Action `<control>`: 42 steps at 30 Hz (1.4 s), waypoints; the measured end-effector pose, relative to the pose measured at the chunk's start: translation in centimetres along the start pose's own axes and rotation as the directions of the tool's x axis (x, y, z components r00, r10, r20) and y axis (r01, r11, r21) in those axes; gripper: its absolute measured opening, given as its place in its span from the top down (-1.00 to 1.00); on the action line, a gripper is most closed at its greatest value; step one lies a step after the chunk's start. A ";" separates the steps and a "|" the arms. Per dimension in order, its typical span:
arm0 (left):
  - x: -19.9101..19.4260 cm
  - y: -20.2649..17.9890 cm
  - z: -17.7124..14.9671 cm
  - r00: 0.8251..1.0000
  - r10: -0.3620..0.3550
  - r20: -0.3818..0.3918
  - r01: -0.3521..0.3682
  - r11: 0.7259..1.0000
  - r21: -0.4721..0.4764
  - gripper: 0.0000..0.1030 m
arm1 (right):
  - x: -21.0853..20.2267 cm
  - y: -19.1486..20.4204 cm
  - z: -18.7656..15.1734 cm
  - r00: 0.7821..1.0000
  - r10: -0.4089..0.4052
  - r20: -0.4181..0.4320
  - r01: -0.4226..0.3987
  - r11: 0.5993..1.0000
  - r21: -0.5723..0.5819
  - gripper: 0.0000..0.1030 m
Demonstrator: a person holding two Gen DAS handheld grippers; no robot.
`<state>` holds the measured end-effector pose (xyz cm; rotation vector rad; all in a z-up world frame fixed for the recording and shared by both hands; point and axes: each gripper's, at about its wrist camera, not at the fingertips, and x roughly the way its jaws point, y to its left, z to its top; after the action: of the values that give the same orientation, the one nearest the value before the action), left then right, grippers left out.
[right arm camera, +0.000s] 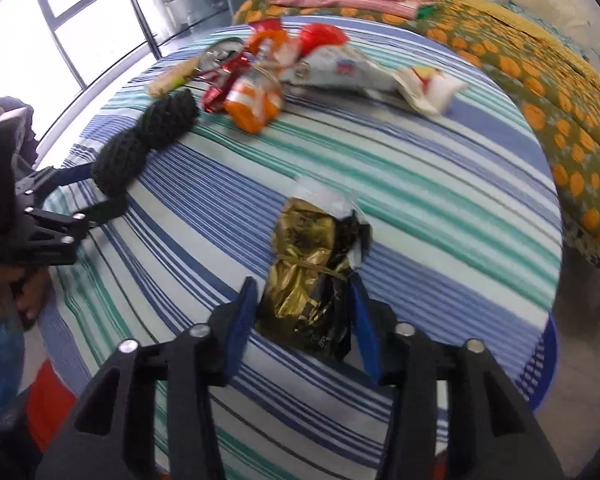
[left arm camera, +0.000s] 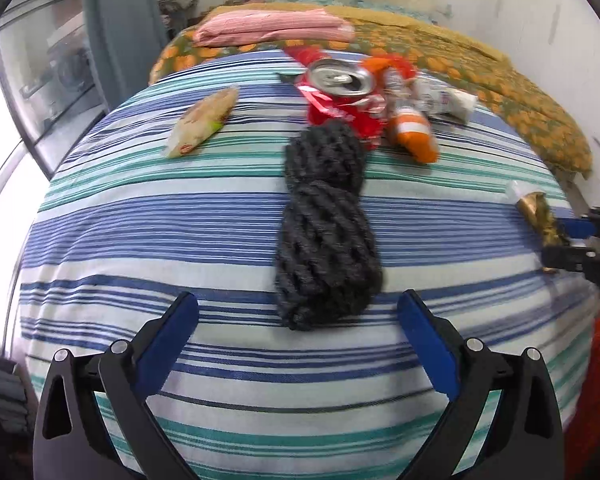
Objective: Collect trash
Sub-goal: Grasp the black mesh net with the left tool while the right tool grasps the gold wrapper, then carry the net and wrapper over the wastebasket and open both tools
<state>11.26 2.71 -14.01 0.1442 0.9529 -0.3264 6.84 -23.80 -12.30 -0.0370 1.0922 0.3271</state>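
Striped bedsheet [left arm camera: 140, 216], blue, teal and white, spread over the bed. Left gripper [left arm camera: 298, 312]: jaws wide apart, nothing held, the near end of a black foam net sleeve [left arm camera: 324, 236] lying between the tips. Right gripper [right arm camera: 304, 292]: jaws partly closed around a crumpled gold-and-black wrapper [right arm camera: 312, 276]; firm contact could not be told. Farther up the sheet lay a crushed red can [left arm camera: 340, 84], an orange packet [left arm camera: 414, 132], a white wrapper [right arm camera: 348, 70] and a beige packet [left arm camera: 204, 120]. Folded pink cloth [left arm camera: 272, 26] beyond.
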 end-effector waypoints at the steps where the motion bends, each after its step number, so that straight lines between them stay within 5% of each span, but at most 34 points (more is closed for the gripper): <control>1: -0.2 -0.1 0.0 1.000 -0.030 -0.005 0.030 1.000 0.005 -0.89 | -0.1 -0.3 -0.3 1.000 0.005 0.005 -0.005 1.000 0.016 -0.14; 5: -1.7 -0.1 1.0 0.993 -0.116 0.013 0.116 0.993 0.002 -0.89 | -1.0 -0.8 -0.3 0.999 0.024 0.040 -0.026 0.998 0.062 -0.36; 14: 0.7 0.6 5.0 0.994 -0.103 -0.046 0.103 0.995 -0.006 -0.89 | 0.1 -1.2 1.7 0.999 0.005 0.045 -0.011 0.991 0.133 -0.41; 16: 1.5 0.0 5.1 0.993 -0.094 -0.073 0.095 0.995 0.017 -0.79 | 0.6 -1.4 1.6 0.999 0.006 0.044 -0.012 0.989 0.147 -0.40; 19: 2.0 -0.6 4.9 0.993 -0.081 -0.090 0.084 0.996 0.038 -0.44 | 0.7 -1.2 1.4 0.999 -0.014 0.053 0.006 0.990 0.138 -0.05; 21: 2.0 -0.5 4.6 0.994 -0.067 -0.092 0.070 0.997 0.027 0.25 | 0.3 -1.3 1.2 0.998 -0.003 0.067 -0.006 0.990 0.143 0.12; 28: -1.2 -1.0 3.4 0.993 -0.111 -0.031 0.111 0.994 -0.015 0.33 | -2.7 -1.6 -0.3 0.990 0.011 0.140 -0.028 0.993 0.118 0.14; 35: -3.5 -8.0 4.4 0.977 -0.214 -0.010 0.214 0.975 0.051 0.33 | -5.0 -5.0 -1.8 0.984 0.006 0.179 -0.039 0.983 0.182 0.13; 42: -3.8 -19.4 6.6 0.940 -0.341 -0.025 0.340 0.926 0.165 0.33 | -10.2 -13.3 -4.3 0.965 -0.144 0.219 0.073 0.950 0.303 0.13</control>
<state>7.86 -16.56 -6.67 0.1304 0.9455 -0.7296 2.59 -39.69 -7.10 0.2016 0.8859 0.0641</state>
